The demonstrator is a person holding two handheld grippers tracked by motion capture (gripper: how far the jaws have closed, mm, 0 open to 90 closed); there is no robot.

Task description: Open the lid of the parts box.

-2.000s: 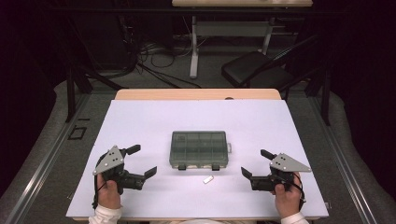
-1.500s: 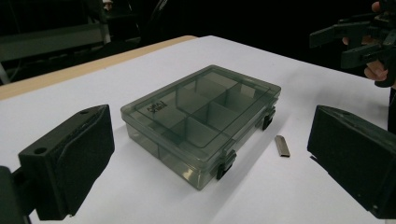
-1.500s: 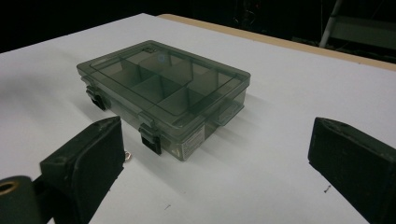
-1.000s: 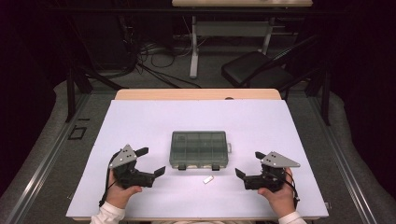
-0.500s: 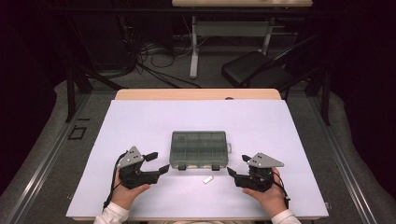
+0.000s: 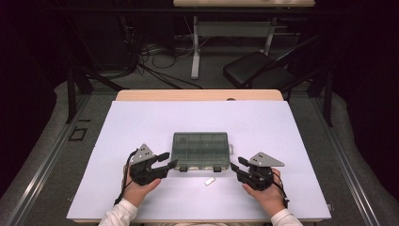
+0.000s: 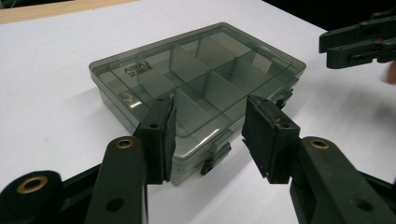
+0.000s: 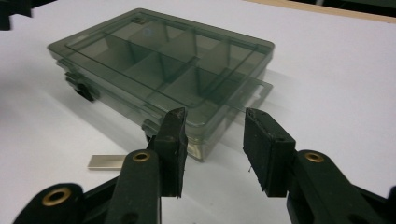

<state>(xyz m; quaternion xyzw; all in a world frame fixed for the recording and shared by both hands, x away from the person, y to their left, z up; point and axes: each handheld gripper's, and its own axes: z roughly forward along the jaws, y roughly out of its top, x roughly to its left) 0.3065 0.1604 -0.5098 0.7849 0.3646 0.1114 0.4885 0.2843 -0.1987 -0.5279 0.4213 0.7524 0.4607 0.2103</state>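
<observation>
A smoky grey see-through compartment box [image 6: 201,149] lies shut on the white table [image 6: 141,117], its two dark latches facing the person. My left gripper [image 6: 167,160] is open at the box's front left corner, and in the left gripper view that corner [image 7: 187,135] sits between its jaws, with the left gripper [image 7: 209,135] not closed on it. My right gripper [image 6: 235,168] is open just off the box's front right corner [image 8: 205,135], and the right gripper [image 8: 214,144] holds nothing. A small flat metal strip [image 6: 209,181] lies in front of the box.
A wooden strip [image 6: 197,95] edges the table's far side. Beyond it stand a dark chair [image 6: 259,70] and a tangle of cables [image 6: 150,56] on the floor. The other gripper's jaws [image 7: 359,44] reach in at the top right of the left gripper view.
Both grippers have moved inward from the table's outer sides toward the box's front corners. The box and the metal strip have stayed put.
</observation>
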